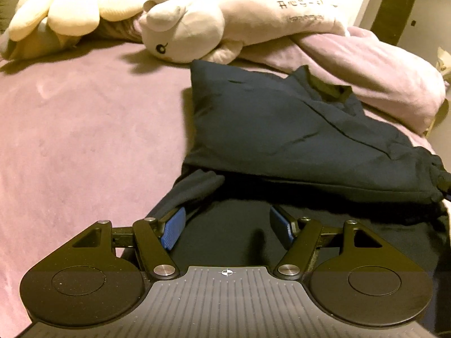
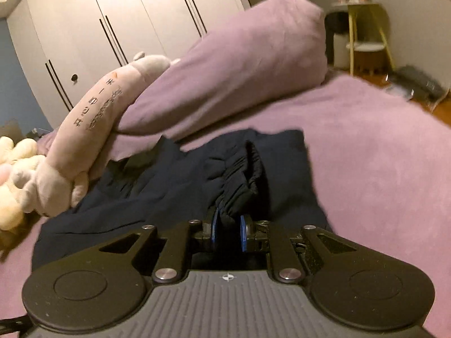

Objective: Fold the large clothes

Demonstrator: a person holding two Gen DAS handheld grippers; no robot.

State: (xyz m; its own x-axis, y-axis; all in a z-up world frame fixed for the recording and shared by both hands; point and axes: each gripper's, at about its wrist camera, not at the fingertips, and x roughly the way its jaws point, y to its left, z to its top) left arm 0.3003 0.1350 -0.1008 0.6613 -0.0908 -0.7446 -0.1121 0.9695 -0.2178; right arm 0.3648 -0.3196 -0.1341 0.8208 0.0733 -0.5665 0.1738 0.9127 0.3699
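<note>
A dark navy garment lies partly folded on the purple bed; its upper layer is doubled over toward me. My left gripper is open over the garment's near edge, with a fold of cloth lying against its left blue pad. In the right wrist view the same garment spreads ahead. My right gripper is shut on a bunched, gathered ridge of the garment, which rises from between the blue pads.
A long pink plush toy and a cream flower plush lie at the head of the bed. A purple pillow sits behind the garment. White wardrobe doors and a yellow stool stand beyond the purple bed sheet.
</note>
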